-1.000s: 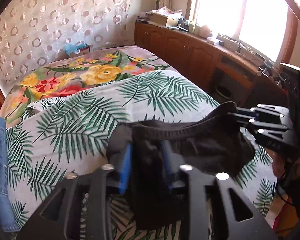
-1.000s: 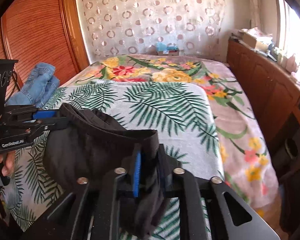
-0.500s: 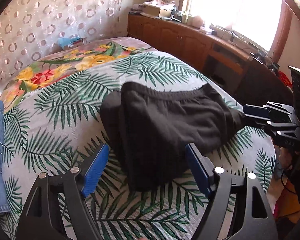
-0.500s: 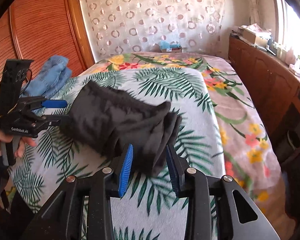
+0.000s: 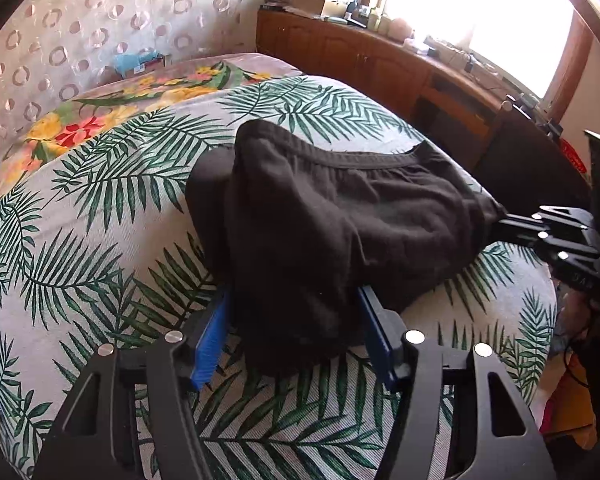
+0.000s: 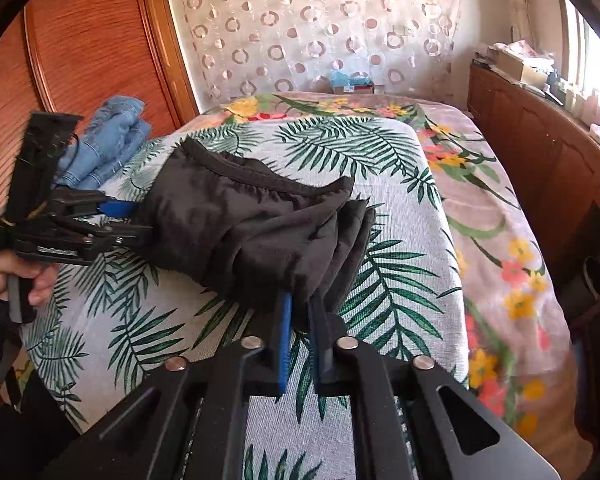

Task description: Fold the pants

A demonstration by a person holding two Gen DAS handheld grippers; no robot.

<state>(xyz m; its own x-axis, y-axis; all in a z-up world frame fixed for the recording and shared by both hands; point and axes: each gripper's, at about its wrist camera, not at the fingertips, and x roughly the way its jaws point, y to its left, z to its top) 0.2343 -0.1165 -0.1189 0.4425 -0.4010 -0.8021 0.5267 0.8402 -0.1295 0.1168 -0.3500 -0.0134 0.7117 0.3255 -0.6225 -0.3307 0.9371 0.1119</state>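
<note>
The black pants (image 5: 340, 216) lie bunched in a folded heap on the palm-leaf bedspread (image 5: 100, 216); they also show in the right wrist view (image 6: 252, 224). My left gripper (image 5: 292, 320) is open, its blue pads astride the near end of the heap. My right gripper (image 6: 298, 304) has its pads close together on the near edge of the pants. In the left wrist view the right gripper (image 5: 504, 220) touches the far right end of the heap. In the right wrist view the left gripper (image 6: 136, 220) sits at the heap's left end.
Blue jeans (image 6: 108, 140) lie piled at the bed's left side by the wooden wardrobe (image 6: 80, 40). A wooden sideboard (image 5: 360, 60) with clutter runs under the window. A flowered blanket (image 6: 480, 200) covers the far and right parts of the bed.
The pants went from lifted between both grippers to lying on the bed. Both grippers opened and let go, then moved back in; the right pads have closed on the pants' edge.
</note>
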